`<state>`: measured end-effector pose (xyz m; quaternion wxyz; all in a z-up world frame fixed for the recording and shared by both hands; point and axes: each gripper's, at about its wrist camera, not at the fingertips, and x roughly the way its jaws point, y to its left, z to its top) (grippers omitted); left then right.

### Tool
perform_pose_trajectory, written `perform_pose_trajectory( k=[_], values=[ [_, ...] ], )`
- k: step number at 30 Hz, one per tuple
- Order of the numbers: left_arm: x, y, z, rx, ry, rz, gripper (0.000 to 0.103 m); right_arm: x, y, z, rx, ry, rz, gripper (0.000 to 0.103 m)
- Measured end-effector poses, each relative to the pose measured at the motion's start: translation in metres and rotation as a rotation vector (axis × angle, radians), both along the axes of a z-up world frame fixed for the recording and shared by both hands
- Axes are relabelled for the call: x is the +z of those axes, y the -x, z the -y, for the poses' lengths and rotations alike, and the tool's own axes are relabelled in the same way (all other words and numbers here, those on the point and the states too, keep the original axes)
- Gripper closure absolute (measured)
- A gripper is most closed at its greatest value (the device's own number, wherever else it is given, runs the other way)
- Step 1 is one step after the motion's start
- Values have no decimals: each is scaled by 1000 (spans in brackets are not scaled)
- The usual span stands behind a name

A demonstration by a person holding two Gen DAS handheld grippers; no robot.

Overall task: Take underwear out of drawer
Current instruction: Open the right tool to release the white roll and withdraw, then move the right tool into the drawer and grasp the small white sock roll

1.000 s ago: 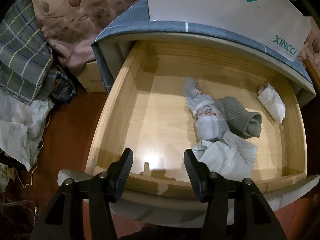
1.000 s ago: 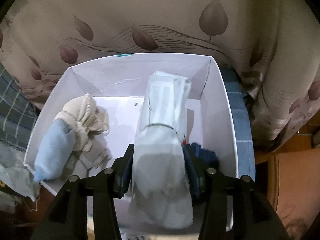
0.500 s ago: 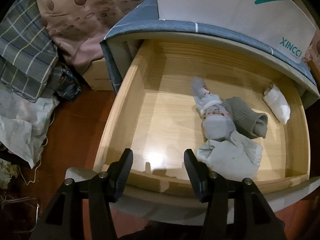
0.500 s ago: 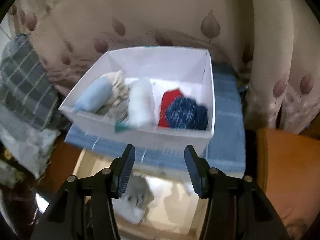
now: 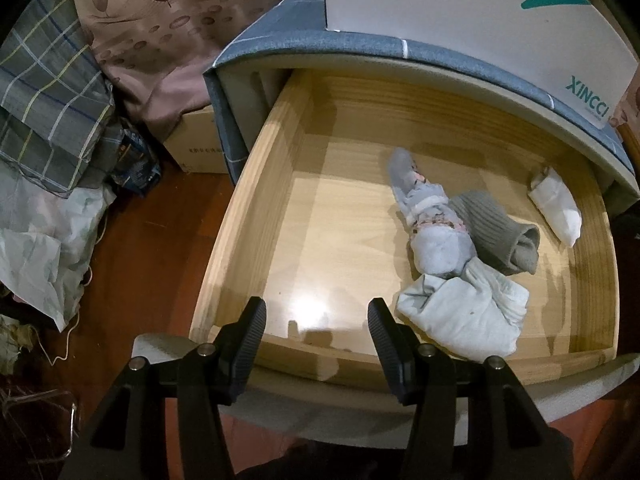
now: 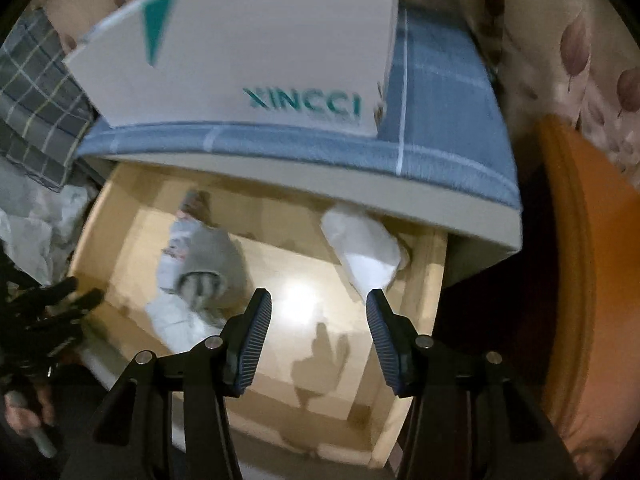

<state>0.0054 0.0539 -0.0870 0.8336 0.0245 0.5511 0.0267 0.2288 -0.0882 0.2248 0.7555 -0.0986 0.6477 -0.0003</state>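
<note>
Both the left gripper [image 5: 316,322] and right gripper [image 6: 319,316] hang apart and empty over the open drawer [image 5: 256,200], where 4 rolled garments [image 5: 460,316] lie.

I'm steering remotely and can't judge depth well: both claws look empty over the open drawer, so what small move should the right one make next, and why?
Probably lower the right claw toward the white roll at the drawer wall on its side. Its jaws are closing with nothing between them, so reopen them first. That roll lies apart from the tangled grey pile, and the left claw hangs open and empty at the front edge.
</note>
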Motion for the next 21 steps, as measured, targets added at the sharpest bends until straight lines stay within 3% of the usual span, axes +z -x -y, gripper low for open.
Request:
perform_pose_trajectory(
  k=[12, 15, 19, 21],
  values=[
    [-4, -2, 4, -3, -9, 0, 49, -71, -31, 19, 70, 100, -20, 55],
    [-4, -2, 4, -2, -11, 0, 49, -81, -37, 21, 76, 92, -73, 57],
    [-3, -2, 3, -3, -8, 0, 49, -86, -42, 14, 167, 181, -58, 55],
    [-4, -2, 4, -4, -8, 0, 49, -92, -43, 14, 179, 173, -65, 55]
  ],
)
